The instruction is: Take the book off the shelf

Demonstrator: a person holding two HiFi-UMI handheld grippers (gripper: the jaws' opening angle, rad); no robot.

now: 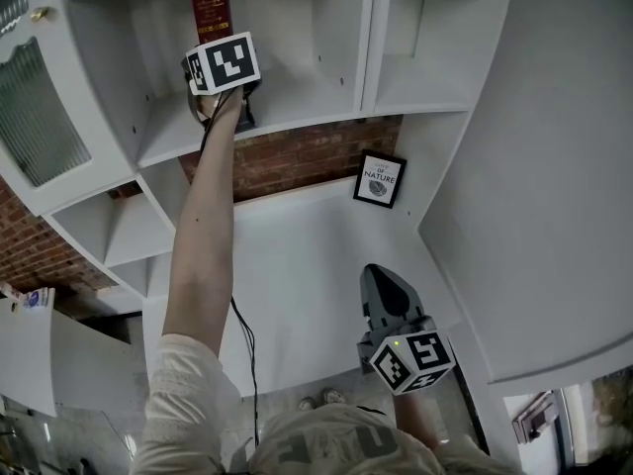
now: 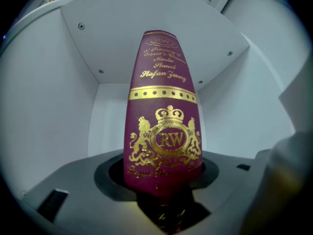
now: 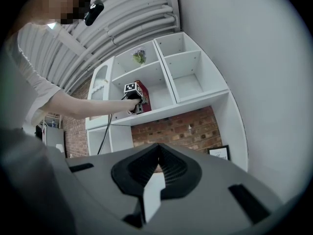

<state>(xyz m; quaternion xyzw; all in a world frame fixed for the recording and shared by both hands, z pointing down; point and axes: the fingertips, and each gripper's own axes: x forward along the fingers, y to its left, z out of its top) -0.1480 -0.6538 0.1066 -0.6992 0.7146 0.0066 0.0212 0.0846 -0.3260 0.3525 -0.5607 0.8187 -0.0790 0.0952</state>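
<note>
A dark red book [image 1: 210,3] with gold print stands upright in a compartment of the white shelf [image 1: 297,107]. My left gripper [image 1: 216,36] is held up at the book's lower spine. In the left gripper view the book [image 2: 164,106] fills the space between the jaws, and the left gripper [image 2: 164,182] is shut on it. From the right gripper view the book [image 3: 144,95] and the left gripper [image 3: 133,101] show small at the shelf. My right gripper [image 1: 382,283] hangs low over the white counter, shut and empty [image 3: 156,173].
A small framed picture [image 1: 380,179] leans against the brick wall [image 1: 297,161] under the shelf. A glass cabinet door [image 1: 35,107] stands at the left. A plant [image 3: 140,56] sits one compartment higher. A black cable [image 1: 242,334] hangs from my left arm.
</note>
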